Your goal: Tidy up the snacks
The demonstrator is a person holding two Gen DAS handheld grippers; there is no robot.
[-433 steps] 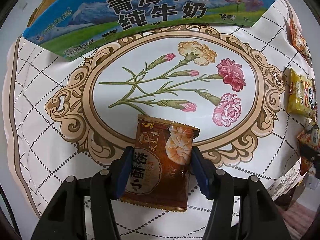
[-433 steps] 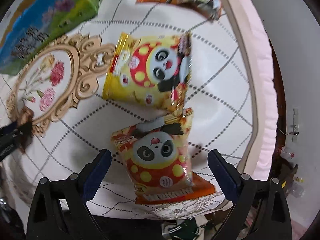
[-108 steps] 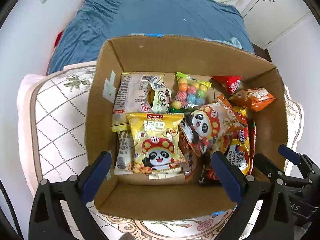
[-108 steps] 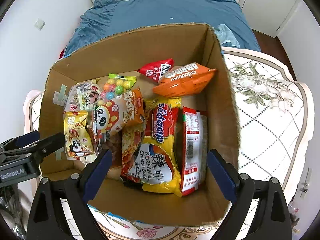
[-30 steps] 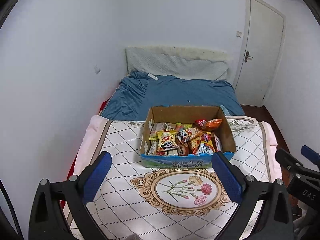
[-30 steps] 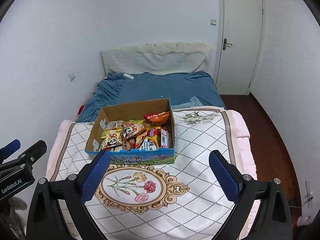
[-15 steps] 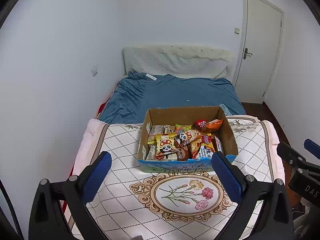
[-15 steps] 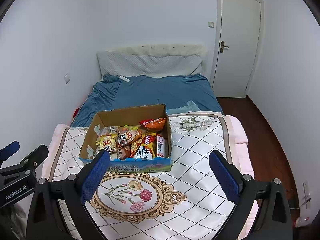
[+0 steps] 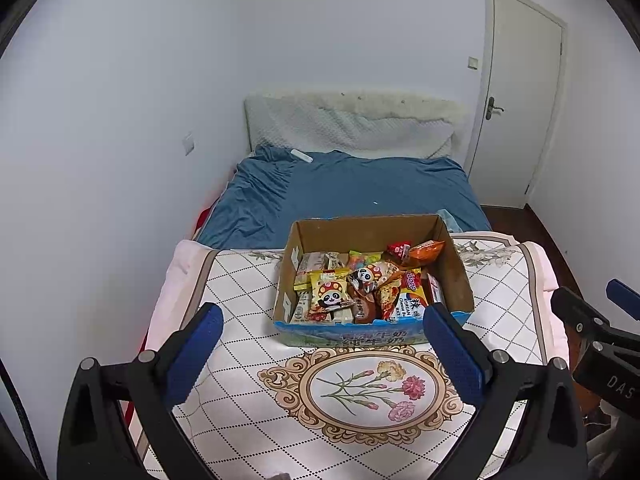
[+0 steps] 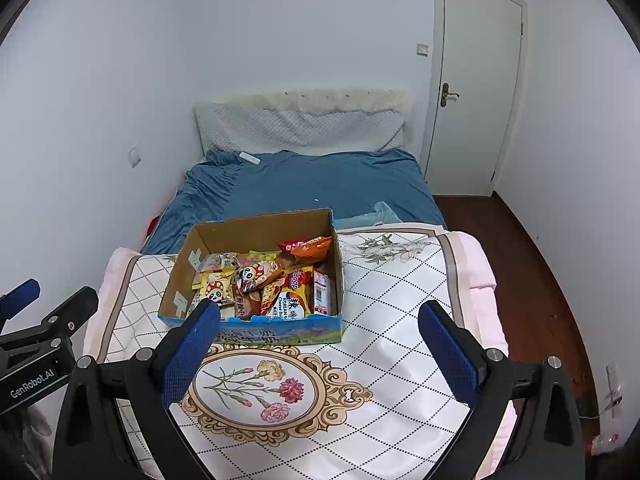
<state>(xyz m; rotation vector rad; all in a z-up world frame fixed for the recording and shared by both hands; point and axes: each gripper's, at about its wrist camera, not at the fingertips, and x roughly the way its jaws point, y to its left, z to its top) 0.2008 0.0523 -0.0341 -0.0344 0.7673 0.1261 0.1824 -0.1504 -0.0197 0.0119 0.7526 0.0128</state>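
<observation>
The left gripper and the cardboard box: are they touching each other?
Apart. In the right wrist view the left gripper sits off beyond the quilt's edge, with bare patterned quilt between it and the cardboard box.

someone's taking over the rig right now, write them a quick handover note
Left gripper: open, empty, held back from the table.
Right gripper: open, empty, also held back.
Snacks: all in view are piled in the cardboard box on the quilted cover, in front of the bed.
Done: no loose packets show on the cover.
Left: probably nothing; perhaps tidy the pile.
</observation>
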